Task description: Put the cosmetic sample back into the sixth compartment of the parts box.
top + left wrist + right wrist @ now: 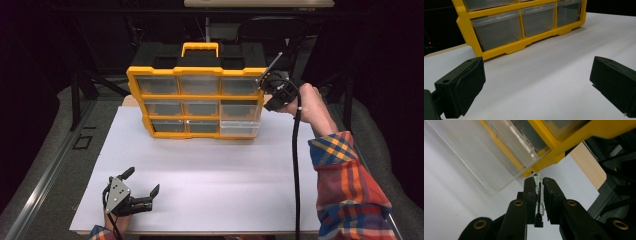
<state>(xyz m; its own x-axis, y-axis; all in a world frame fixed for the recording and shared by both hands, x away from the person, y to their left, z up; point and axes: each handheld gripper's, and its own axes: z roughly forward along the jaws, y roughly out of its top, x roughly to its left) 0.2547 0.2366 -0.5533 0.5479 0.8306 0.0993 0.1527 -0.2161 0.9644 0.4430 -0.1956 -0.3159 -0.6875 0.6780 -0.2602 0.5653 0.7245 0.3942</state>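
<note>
A: Right gripper (539,185): pinching slim clear-barrelled pen (539,195), raised beside yellow plastic organiser (197,97), above its pulled-out clear drawer (240,127) — likely for dropping in.
B: Left gripper (142,186): spread, idle, well apart.

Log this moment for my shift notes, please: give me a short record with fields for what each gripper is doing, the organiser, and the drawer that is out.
right gripper: shut on a thin clear pen, held up by the organiser's right edge
left gripper: open, nothing between the jaws, resting low over the white table
organiser: yellow, upright, nine clear drawers, yellow handle on top
bottom-right drawer: pulled partly out, looks empty
pen: not yet in the drawer
</note>
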